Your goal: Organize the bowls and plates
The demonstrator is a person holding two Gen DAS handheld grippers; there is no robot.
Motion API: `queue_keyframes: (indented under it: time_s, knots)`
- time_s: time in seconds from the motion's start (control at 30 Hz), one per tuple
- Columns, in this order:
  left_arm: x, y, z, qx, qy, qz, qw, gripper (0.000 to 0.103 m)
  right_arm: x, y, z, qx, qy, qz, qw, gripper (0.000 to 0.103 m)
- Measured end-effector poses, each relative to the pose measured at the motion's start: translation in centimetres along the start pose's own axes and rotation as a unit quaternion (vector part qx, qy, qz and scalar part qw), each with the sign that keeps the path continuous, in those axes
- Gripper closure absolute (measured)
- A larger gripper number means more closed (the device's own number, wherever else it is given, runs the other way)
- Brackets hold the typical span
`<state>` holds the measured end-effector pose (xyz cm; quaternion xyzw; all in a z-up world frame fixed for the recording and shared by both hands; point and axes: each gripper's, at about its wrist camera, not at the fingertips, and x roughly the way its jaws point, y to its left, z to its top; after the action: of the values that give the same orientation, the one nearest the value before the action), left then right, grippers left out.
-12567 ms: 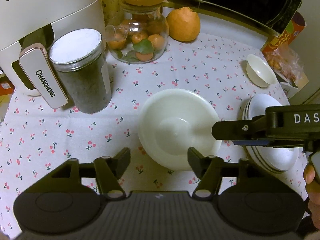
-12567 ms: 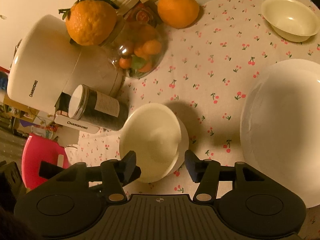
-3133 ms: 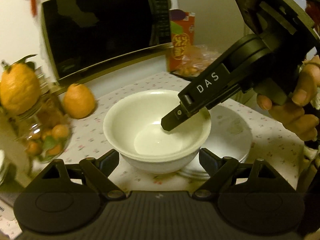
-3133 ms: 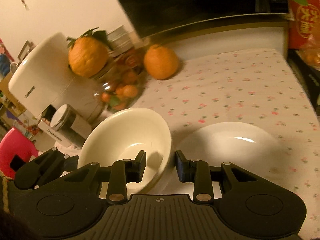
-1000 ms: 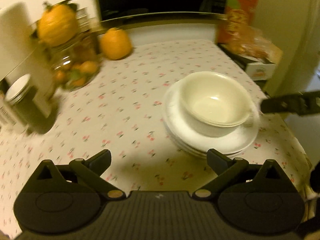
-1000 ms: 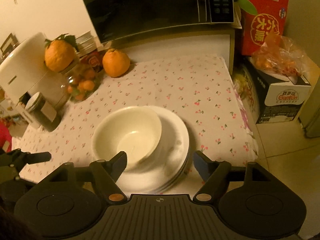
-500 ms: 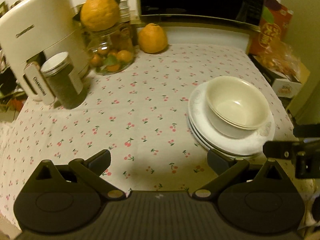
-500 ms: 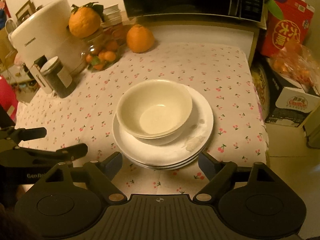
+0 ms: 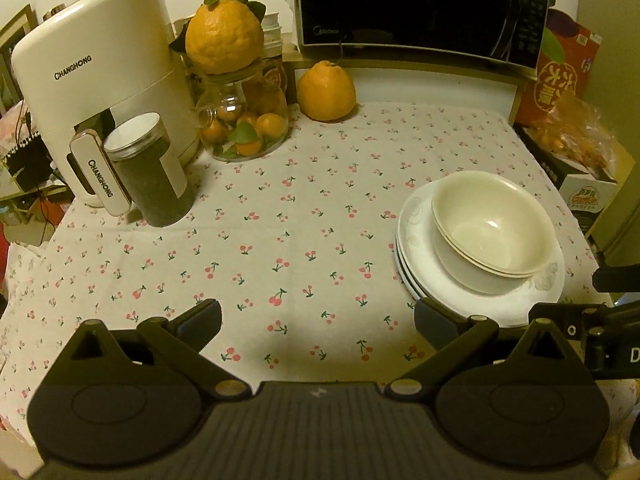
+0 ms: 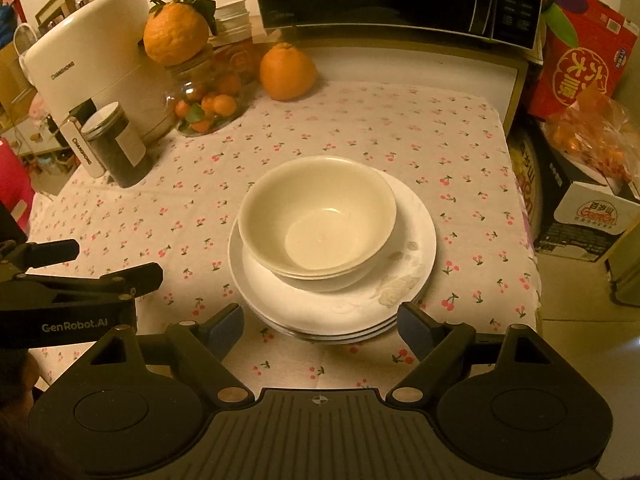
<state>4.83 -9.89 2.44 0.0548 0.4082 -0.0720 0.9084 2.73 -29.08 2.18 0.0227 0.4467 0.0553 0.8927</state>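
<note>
Stacked cream bowls (image 9: pixel 494 228) sit nested on a stack of white plates (image 9: pixel 416 240) on the right part of the cherry-print tablecloth. The right wrist view shows the bowls (image 10: pixel 318 216) and plates (image 10: pixel 416 236) centred just ahead. My left gripper (image 9: pixel 318 320) is open and empty, above the cloth to the left of the plates. My right gripper (image 10: pixel 322 328) is open and empty, held back from the near rim of the plates. The left gripper also shows in the right wrist view (image 10: pixel 80 260), at the left edge.
A white Changhong appliance (image 9: pixel 100 80), a dark jar (image 9: pixel 152 172), a glass jar of small oranges (image 9: pixel 244 128) topped by a large orange, and another orange (image 9: pixel 326 92) line the back left. A microwave (image 9: pixel 420 8) stands behind. Boxes and a fruit bag (image 10: pixel 592 140) sit beyond the table's right edge.
Both grippers have drawn back and up from the stack, open and empty. Earlier the right gripper set a bowl onto the plates; the stack has not moved in the last second.
</note>
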Motion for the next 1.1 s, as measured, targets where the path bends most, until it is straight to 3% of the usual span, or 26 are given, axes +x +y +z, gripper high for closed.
queue_keyframes:
  time_s: [1.1]
  knots:
    - [-0.18,0.12,-0.1,0.008,-0.003,-0.003,1.0,0.0,0.31,0.2,0.1,-0.003,0.003,-0.003,1.0,0.017]
